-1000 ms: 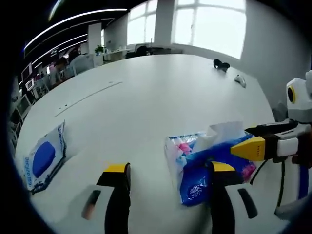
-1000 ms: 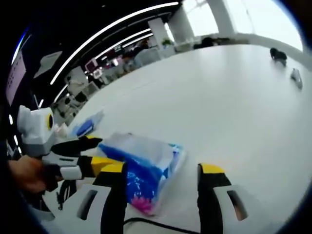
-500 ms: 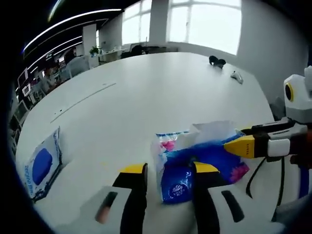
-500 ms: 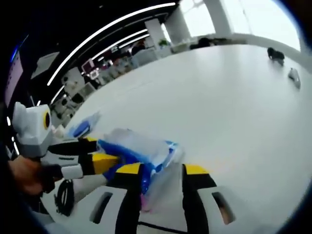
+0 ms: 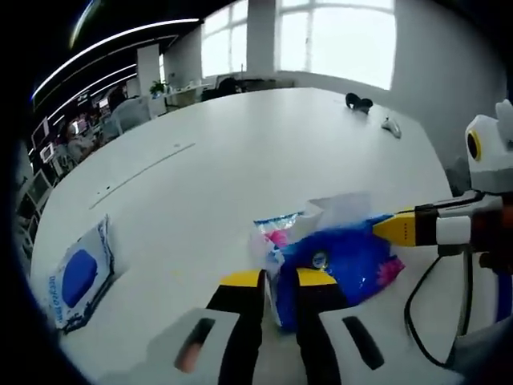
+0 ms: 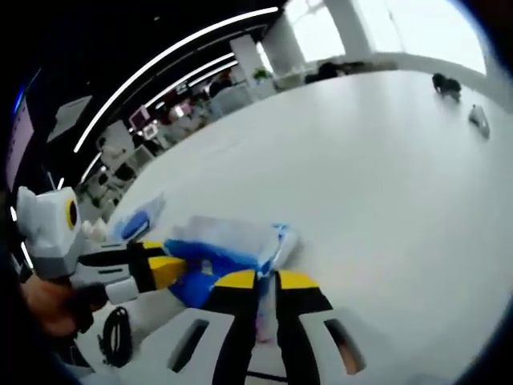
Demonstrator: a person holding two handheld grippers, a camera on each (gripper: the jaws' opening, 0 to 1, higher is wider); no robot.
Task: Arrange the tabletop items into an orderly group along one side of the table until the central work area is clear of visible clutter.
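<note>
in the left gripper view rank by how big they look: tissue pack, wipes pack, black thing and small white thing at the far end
1. tissue pack, nearest the camera
2. wipes pack
3. black thing and small white thing: both tiny and far off, too alike to rank

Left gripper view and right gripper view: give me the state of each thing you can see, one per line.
Tissue pack: crumpled, lying on the table, pinched at both ends.
Left tool: shut on the tissue pack's near edge.
Right tool: shut on the tissue pack's other edge.
Wet wipes pack: flat on the table, apart, untouched.
Table: centre mostly bare; two small items at its far end.
</note>
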